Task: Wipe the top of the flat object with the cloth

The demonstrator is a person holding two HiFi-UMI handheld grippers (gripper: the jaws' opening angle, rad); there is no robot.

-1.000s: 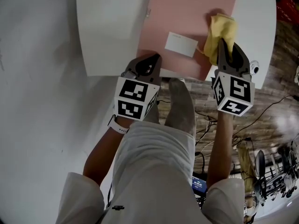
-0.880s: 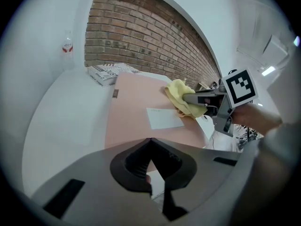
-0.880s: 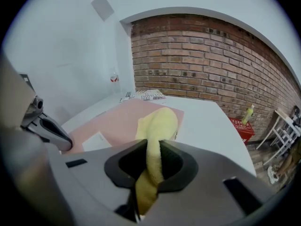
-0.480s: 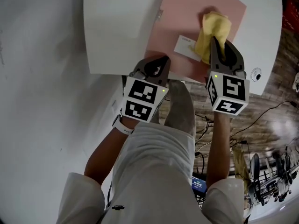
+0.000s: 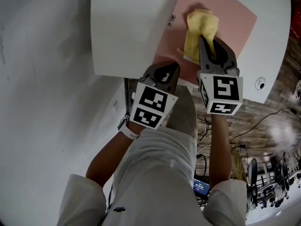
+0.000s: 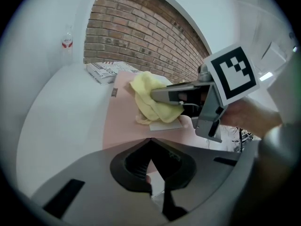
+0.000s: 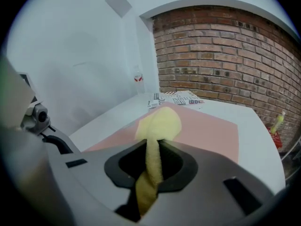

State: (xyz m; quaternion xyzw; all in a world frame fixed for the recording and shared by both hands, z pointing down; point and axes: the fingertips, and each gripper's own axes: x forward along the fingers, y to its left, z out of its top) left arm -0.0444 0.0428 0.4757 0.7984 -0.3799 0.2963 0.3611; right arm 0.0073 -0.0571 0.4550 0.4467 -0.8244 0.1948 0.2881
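While the right tongs (image 5: 209, 44) pinch the yellow cloth (image 5: 200, 25) mid-wipe on the pink mat (image 5: 235, 18), with the left tongs (image 5: 164, 69) closed at 6 o'clock, the next push probably goes toward 12 o'clock.

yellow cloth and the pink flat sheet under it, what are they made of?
Yellow cloth: soft fabric, maybe microfibre, matte and fuzzy; it bunches and twists where the right gripper pinches it. Pink sheet: thin, matte, lies flat with crisp edges; paper, card or plastic, cannot tell which.
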